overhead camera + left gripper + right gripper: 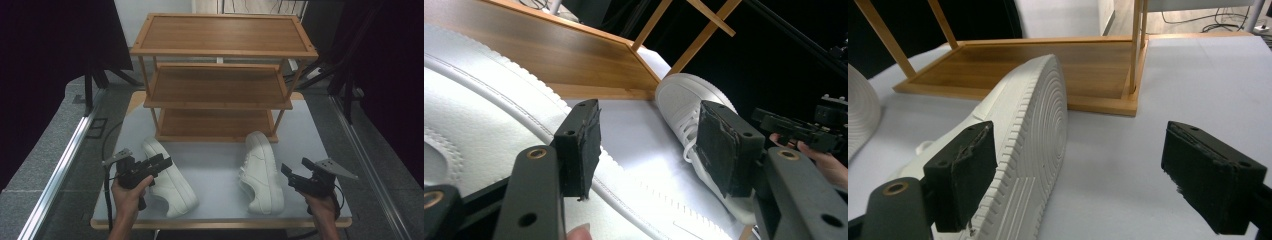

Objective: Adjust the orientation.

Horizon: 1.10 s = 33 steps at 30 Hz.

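No writing can be read on either white shoe. The left gripper (161, 164) hangs released, jaws spread, over the left shoe (170, 180), whose heel its body hides. The right gripper (289, 174), also spread and empty, sits just right of the right shoe (261, 172), lying on its side; beyond stands the wooden rack (217, 80).

Two white leather sneakers (170, 180) (261, 172) (one sole ribbed in concentric rings) are set on a pale grey tabletop (215, 172) before a brown three-tier wooden rack (220, 75).
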Tool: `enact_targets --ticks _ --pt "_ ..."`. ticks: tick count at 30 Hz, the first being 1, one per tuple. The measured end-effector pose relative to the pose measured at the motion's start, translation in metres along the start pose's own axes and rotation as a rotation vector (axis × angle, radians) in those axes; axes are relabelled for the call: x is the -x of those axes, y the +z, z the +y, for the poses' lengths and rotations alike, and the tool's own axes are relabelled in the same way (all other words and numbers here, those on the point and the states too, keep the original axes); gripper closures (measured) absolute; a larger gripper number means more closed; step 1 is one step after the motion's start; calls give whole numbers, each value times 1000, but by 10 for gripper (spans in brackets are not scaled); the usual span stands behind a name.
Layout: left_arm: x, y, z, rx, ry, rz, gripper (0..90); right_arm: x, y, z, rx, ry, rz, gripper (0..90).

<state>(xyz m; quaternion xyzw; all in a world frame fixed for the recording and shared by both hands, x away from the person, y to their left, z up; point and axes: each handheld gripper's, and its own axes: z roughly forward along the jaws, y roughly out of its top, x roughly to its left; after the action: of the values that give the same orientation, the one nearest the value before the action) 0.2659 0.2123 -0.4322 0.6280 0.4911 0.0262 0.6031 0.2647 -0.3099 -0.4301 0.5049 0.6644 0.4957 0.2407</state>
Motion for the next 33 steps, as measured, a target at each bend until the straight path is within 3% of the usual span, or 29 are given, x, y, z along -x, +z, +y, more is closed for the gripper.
enact_targets --ticks 14,19,21,29,33 --pt "2 -10 -4 3 10 35 425 12 -2 8 26 80 52 240" --pt "6 -10 -2 6 4 26 433 14 0 8 17 74 54 261" --pt "11 -9 0 2 29 42 435 15 1 8 18 75 62 264" --pt "14 -1 -2 -30 20 83 435 19 2 12 8 57 65 289" --pt "17 -6 -4 -42 32 89 436 21 5 10 -6 60 73 290"
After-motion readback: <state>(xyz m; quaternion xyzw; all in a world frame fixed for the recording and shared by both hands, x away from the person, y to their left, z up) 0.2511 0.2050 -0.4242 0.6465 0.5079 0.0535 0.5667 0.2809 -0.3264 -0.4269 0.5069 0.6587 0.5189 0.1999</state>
